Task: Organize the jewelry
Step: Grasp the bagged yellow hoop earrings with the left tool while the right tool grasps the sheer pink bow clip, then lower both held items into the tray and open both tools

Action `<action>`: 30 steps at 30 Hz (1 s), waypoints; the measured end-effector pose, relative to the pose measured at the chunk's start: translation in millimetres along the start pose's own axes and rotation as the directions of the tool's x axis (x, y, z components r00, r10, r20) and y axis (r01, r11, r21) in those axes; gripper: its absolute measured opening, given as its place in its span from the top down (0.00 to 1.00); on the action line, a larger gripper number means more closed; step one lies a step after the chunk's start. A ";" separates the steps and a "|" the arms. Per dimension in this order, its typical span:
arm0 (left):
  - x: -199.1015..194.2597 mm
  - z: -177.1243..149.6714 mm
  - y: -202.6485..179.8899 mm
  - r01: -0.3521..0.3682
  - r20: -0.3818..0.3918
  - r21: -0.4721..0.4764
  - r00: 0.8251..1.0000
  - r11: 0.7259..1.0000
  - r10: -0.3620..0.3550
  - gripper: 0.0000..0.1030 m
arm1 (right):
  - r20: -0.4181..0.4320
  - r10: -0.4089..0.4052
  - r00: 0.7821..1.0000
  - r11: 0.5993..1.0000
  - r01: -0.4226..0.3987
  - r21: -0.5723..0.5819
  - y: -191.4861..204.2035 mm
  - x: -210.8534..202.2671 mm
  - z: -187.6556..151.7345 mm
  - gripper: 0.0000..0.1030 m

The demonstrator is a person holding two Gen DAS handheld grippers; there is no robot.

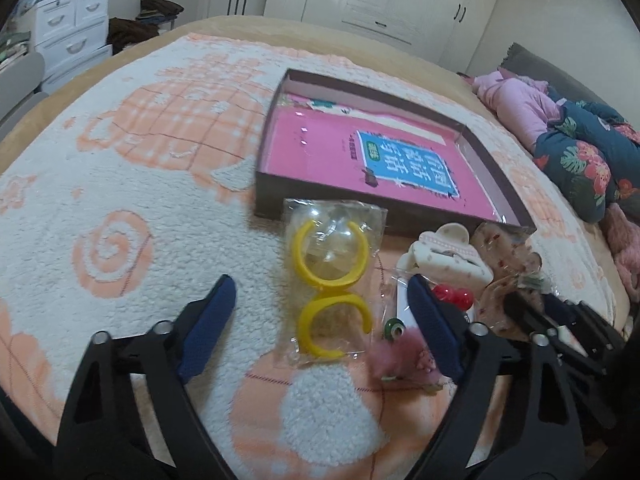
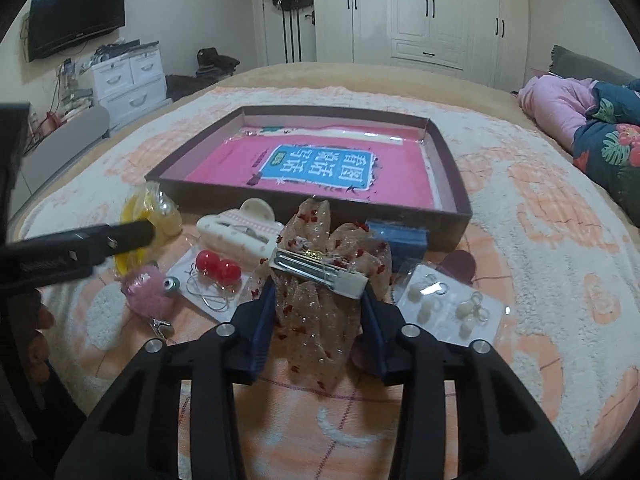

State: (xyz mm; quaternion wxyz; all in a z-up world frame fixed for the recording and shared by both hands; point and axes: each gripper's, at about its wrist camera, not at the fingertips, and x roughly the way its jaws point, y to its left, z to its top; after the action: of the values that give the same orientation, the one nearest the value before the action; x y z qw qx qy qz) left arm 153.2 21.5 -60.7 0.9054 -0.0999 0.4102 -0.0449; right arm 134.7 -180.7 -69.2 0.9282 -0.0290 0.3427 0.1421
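A yellow two-ring plastic piece in a clear bag (image 1: 330,276) lies on the blanket between the fingers of my left gripper (image 1: 322,292), which stands open and clear of it. My right gripper (image 2: 319,296) is shut on a sheer bow hair clip (image 2: 316,320) with red specks and a metal bar, beside the box's near wall. The bow (image 1: 504,248) also shows at the right of the left wrist view. Around it lie a white claw clip (image 2: 236,232), red bead earrings on a card (image 2: 218,266), a pink fluffy clip (image 2: 144,288) and a card of white earrings (image 2: 448,308).
A shallow dark box (image 2: 240,196) holding a pink book sits just beyond the jewelry on a peach-and-white blanket (image 1: 120,160). A blue block (image 2: 398,240) rests against the box. Folded bedding (image 2: 600,140) lies at the right. Drawers (image 2: 128,80) and wardrobes stand behind the bed.
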 end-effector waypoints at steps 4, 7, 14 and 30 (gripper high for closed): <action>10.3 -0.8 -6.6 0.002 -0.021 0.023 1.000 1.000 -0.001 0.51 | 0.046 0.006 0.999 1.000 -0.006 0.000 -4.6 -14.4 5.1 0.65; 10.5 -0.8 -7.8 -0.008 -0.006 0.031 1.000 0.999 0.008 0.68 | 0.078 0.003 0.997 1.000 -0.003 -0.001 -7.3 -24.6 9.0 0.65; -14.5 -2.5 1.0 0.044 0.033 0.035 0.998 0.998 -0.046 0.70 | 0.123 -0.014 0.992 1.000 0.011 0.026 -21.5 -31.1 24.1 0.65; -24.1 51.0 16.6 0.022 0.113 0.029 0.993 0.999 -0.025 0.70 | 0.111 -0.058 0.992 0.998 0.061 -0.026 -48.2 6.3 85.3 0.65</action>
State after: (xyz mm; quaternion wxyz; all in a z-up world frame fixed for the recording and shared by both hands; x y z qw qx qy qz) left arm 175.6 48.9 -13.9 0.9279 -0.0944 0.3564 -0.0557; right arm 206.5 -212.5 -10.2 0.9490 -0.0452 0.2877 0.1208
